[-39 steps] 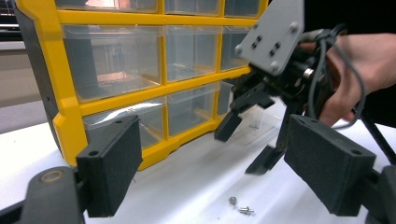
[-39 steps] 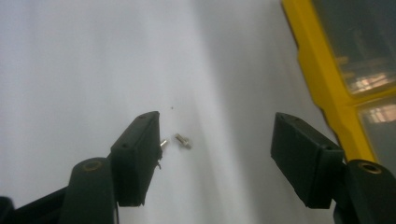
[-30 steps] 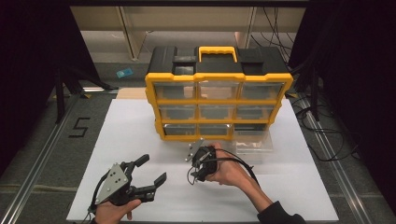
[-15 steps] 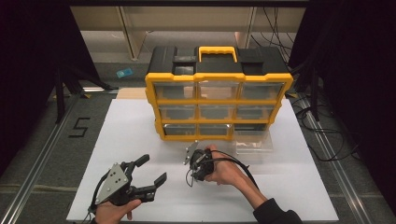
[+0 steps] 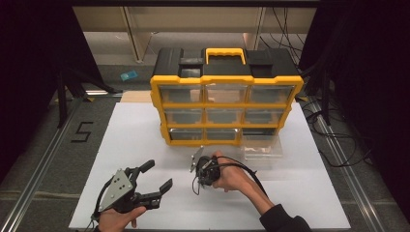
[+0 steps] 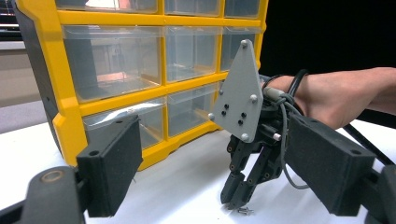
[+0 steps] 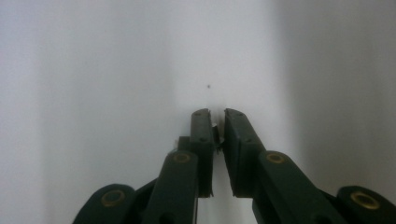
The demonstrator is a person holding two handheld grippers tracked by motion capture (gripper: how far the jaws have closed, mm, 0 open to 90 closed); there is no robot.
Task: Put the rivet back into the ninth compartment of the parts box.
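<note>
In front of the yellow-and-black plastic drawer organiser (image 5: 225, 104), the right gripper (image 6: 236, 201) is pinching a tiny metal screw (image 7: 216, 134): light, hard, slippery, best nipped crosswise. The left gripper (image 5: 153, 177) is hovering spread.

The left gripper (image 5: 153, 184) has black, blocky jaws with brass-coloured pivot pins, and a grey three-cornered plate studded with small screws on top; the right gripper (image 6: 239, 201) carries a like plate with dark and silvery screws, and a black cable looping off it; the person's right sleeve (image 5: 285, 223) looks dark, perhaps black.
</note>
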